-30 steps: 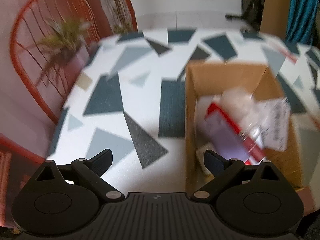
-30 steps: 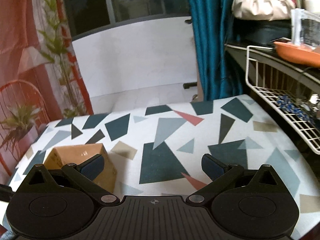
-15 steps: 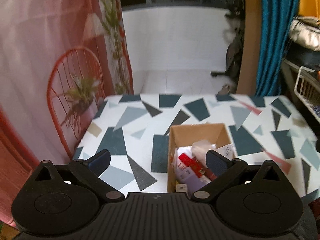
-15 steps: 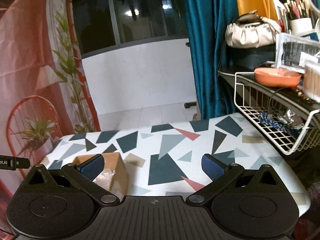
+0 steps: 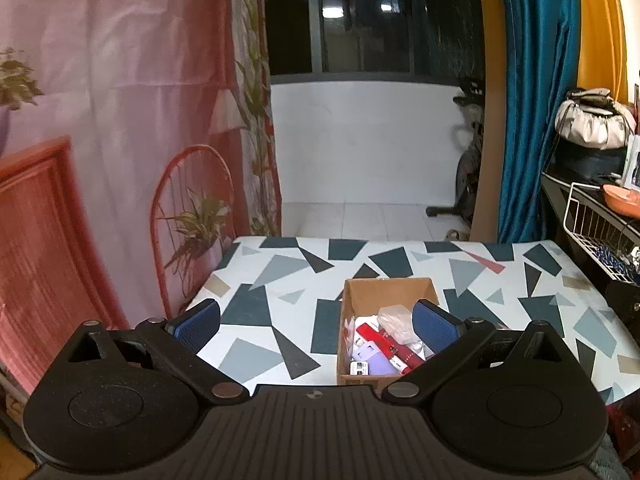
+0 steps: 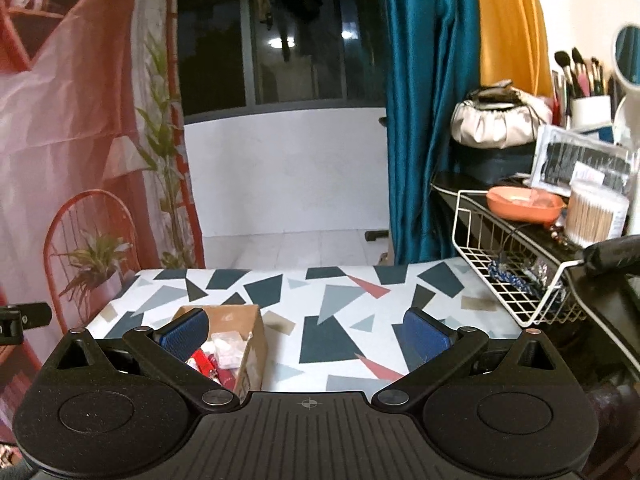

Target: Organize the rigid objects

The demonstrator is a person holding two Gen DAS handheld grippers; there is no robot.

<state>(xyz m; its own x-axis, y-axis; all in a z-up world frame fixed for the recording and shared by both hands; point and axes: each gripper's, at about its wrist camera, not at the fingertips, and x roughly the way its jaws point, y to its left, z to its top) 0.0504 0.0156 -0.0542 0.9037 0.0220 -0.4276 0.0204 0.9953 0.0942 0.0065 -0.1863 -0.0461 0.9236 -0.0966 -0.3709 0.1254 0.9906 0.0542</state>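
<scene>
On my left wrist view, the left gripper (image 5: pixel 316 326) sits at the bottom of the frame, fingers spread wide and holding nothing. Lower centre, the cardboard box (image 5: pixel 386 294) stands on the patterned table (image 5: pixel 460 276), with a red pack (image 5: pixel 384 346), a purple item (image 5: pixel 376 362) and a clear wrapper (image 5: pixel 396 320) inside.

On my right wrist view, the right gripper (image 6: pixel 306 334) is likewise spread and empty. The box (image 6: pixel 246 322) shows lower left, behind my left finger (image 6: pixel 184 334). A wire basket (image 6: pixel 516 280) hangs at right.

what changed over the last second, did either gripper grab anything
Both grippers pulled up and back from the table: the cardboard box now looks smaller and farther away. Neither the left gripper nor the right gripper took anything; both stayed open. The box stayed put, still filled.
</scene>
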